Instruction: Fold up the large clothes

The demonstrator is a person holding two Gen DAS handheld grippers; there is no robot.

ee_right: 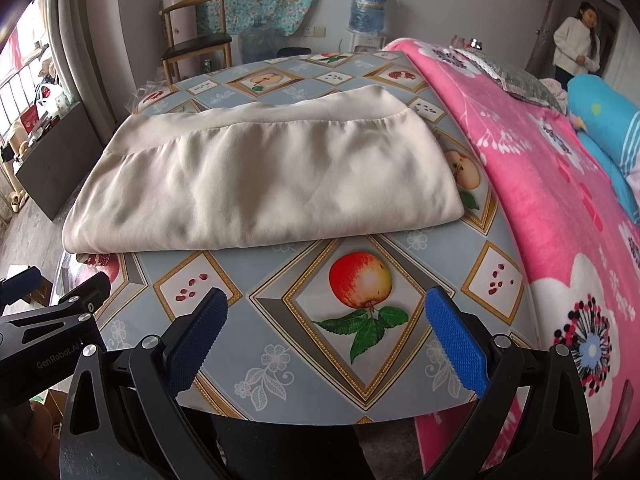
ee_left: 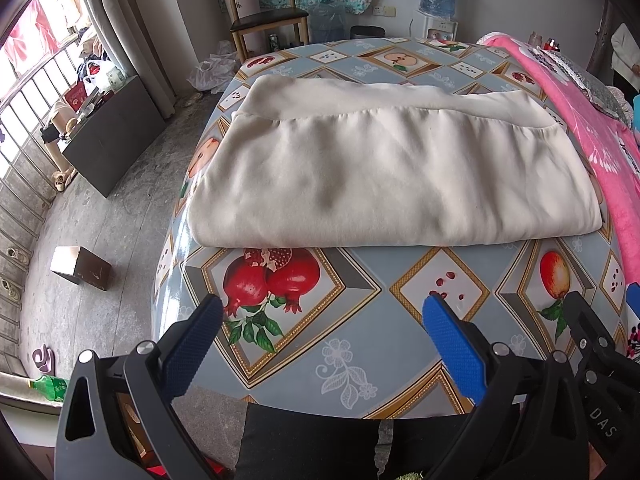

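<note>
A cream garment (ee_left: 384, 168) lies folded into a wide rectangle on the fruit-patterned tablecloth (ee_left: 352, 344); it also shows in the right wrist view (ee_right: 264, 184), with its folded edge toward me and a hem band at the far side. My left gripper (ee_left: 322, 316) is open and empty, above the table's near edge, short of the garment. My right gripper (ee_right: 326, 312) is open and empty, also short of the garment's near edge. The right gripper's body (ee_left: 592, 340) shows at the right of the left wrist view; the left gripper's body (ee_right: 52, 320) shows at the left of the right wrist view.
A pink flowered blanket (ee_right: 560, 216) covers a bed along the table's right side, with a blue pillow (ee_right: 604, 128). A wooden chair (ee_left: 264, 12) and water dispenser (ee_left: 438, 0) stand behind the table. A person (ee_right: 576, 44) stands at a doorway. A cardboard box (ee_left: 80, 266) sits on the floor at left.
</note>
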